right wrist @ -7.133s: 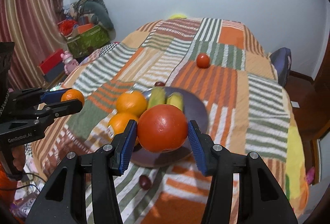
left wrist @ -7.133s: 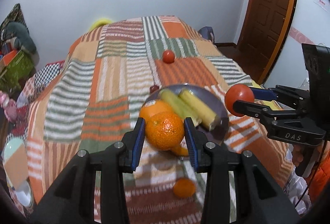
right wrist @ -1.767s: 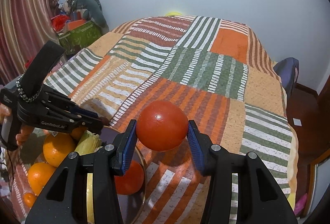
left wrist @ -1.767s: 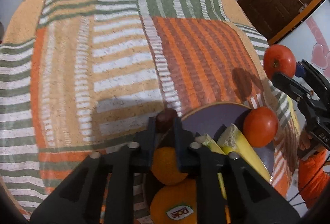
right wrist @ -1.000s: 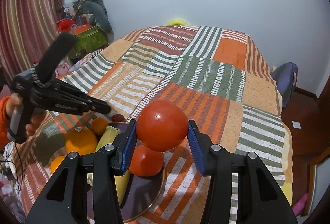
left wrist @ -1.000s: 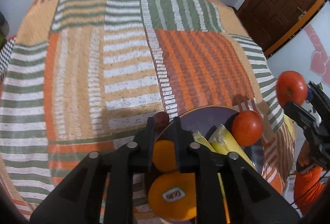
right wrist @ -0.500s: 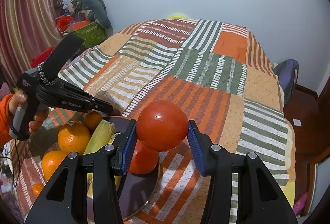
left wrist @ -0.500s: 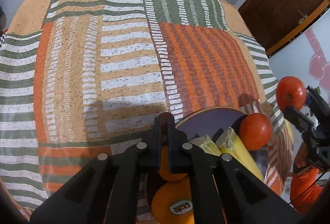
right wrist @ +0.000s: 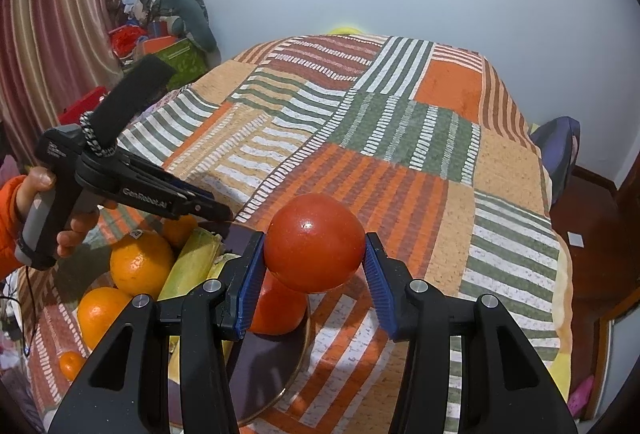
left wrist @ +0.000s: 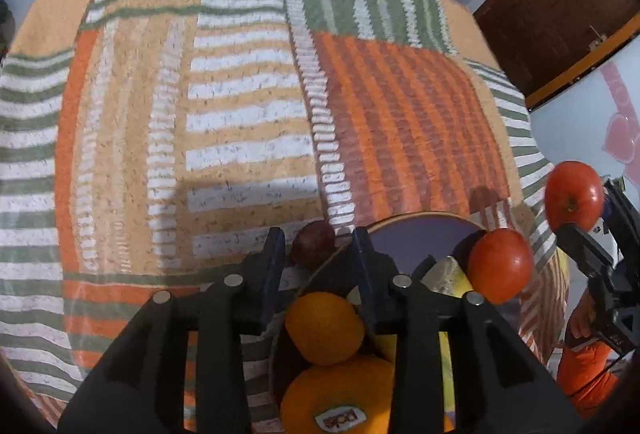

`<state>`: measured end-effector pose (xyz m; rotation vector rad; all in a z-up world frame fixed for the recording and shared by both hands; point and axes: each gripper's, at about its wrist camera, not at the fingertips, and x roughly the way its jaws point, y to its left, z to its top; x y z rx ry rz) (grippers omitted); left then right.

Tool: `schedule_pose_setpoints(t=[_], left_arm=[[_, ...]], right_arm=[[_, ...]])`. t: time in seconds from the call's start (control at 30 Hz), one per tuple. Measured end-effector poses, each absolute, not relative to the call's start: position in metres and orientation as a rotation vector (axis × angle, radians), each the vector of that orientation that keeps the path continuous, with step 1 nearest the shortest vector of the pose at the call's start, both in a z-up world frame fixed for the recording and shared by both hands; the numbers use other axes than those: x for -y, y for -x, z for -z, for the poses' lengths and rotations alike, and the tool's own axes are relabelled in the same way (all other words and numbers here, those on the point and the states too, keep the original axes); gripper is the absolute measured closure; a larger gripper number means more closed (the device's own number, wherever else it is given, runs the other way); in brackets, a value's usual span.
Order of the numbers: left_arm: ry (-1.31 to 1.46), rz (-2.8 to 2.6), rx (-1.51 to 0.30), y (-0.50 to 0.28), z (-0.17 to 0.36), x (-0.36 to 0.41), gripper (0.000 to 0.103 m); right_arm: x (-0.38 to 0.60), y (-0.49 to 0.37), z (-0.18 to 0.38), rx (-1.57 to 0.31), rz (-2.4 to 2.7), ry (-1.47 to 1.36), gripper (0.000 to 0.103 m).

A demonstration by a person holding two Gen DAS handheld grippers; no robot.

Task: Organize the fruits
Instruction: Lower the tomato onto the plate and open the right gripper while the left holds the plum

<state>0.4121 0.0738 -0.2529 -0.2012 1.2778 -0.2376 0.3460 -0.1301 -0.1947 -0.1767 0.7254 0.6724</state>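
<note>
- Reaching the left gripper (left wrist: 318, 248), jaws apart, around the small dark fruit (left wrist: 312, 243) just left of the plate (left wrist: 424, 230) rim.
- Close gently, it's tiny.
- Right gripper (right wrist: 314, 260) is clamped on 1 tomato (right wrist: 315, 242).

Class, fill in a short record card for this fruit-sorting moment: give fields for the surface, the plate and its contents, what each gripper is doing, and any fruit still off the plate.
Surface: striped patchwork blanket
Plate: holds oranges, corn and a tomato
Left gripper: open, fingers either side of a small dark fruit beside the plate's rim
Right gripper: shut on a second tomato, held above the plate's edge
Off the plate: the small dark fruit; a small orange on the blanket
</note>
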Motion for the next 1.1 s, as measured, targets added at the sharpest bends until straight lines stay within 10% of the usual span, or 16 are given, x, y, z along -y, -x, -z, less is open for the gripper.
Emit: schedule_pose_setpoints(t=[0.27,1.1], left_arm=[[0.215,0.225,-1.260,-0.410,0.250,-0.073,0.083],[0.197,0.325,-1.043,-0.335,0.155,-0.060,0.083]], right_arm=[[0.131,-0.346,0.197,-0.729,-0.676,0.169,0.058],[0.136,-0.308,0.185,-0.733,-0.687,0.162,0.058]])
